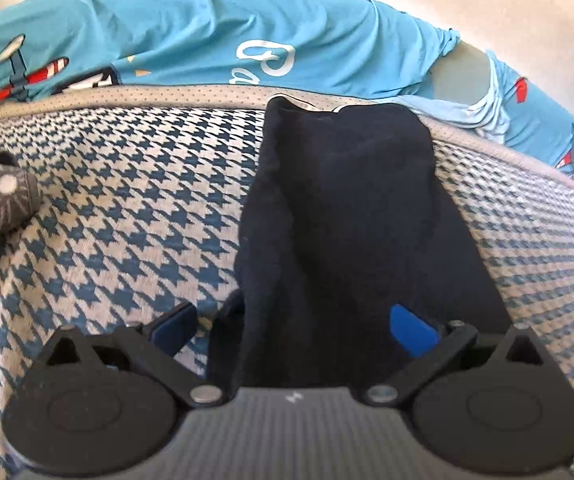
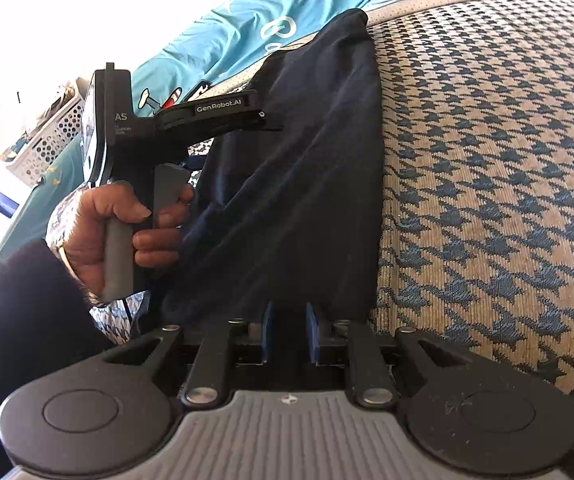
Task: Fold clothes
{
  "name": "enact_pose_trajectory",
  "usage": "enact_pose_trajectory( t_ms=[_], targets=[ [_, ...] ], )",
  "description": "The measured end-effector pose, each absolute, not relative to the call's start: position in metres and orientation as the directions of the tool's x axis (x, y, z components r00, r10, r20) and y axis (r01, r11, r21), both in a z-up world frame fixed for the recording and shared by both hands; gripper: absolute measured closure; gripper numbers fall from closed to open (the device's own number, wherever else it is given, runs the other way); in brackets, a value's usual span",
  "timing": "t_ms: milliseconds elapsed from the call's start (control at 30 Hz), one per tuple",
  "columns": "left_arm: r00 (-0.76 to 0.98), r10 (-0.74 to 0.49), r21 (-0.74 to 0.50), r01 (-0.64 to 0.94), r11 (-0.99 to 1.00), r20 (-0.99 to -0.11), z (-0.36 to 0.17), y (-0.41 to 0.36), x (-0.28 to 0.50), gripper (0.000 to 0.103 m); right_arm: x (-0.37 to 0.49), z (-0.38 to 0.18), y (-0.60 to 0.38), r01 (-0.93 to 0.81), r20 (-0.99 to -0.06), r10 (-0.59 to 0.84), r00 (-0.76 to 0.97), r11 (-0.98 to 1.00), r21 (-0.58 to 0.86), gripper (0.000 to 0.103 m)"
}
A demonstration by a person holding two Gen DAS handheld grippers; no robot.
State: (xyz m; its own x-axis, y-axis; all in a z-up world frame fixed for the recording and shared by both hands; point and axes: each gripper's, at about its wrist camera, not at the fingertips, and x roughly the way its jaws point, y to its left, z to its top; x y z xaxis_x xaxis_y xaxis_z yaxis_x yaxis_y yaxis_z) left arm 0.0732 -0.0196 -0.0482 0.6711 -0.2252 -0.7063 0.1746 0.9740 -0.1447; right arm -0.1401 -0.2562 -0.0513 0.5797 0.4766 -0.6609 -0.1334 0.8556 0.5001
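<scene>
while the dark garment point(image 1: 339, 216) lies lengthwise on the houndstooth cover point(image 1: 127, 208), the right gripper point(image 2: 290, 332) pinches its near edge with jaws nearly closed; the left gripper point(image 1: 291, 328) spreads wide over its near end, gripping nothing.

Matt dark cloth garment point(image 1: 339, 216) lies on coarse woven houndstooth blanket point(image 1: 127, 208); smooth printed turquoise sheet point(image 1: 207, 32) at upper frame.
</scene>
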Motion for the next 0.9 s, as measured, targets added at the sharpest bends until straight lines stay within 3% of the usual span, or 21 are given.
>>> enact_pose_trajectory(
  t_ms=[233, 600, 900],
  targets=[
    [0.712, -0.168, -0.135, 0.103, 0.985, -0.682, -0.035, -0.007, 0.073, 0.000, -0.147, -0.050, -0.253, -0.150, -0.660, 0.472, 0.584, 0.862, 0.484, 0.086],
    [0.699, -0.001, 0.026, 0.028, 0.999, -0.715, -0.042, -0.004, 0.073, 0.000, -0.149, -0.049, -0.255, -0.144, -0.659, 0.475, 0.584, 0.859, 0.491, 0.085],
    [0.698, 0.007, -0.023, -0.034, 0.999, -0.717, -0.046, 0.007, 0.078, 0.000, -0.146, -0.049, -0.255, -0.147, -0.655, 0.481, 0.583, 0.855, 0.497, 0.080]
  ],
)
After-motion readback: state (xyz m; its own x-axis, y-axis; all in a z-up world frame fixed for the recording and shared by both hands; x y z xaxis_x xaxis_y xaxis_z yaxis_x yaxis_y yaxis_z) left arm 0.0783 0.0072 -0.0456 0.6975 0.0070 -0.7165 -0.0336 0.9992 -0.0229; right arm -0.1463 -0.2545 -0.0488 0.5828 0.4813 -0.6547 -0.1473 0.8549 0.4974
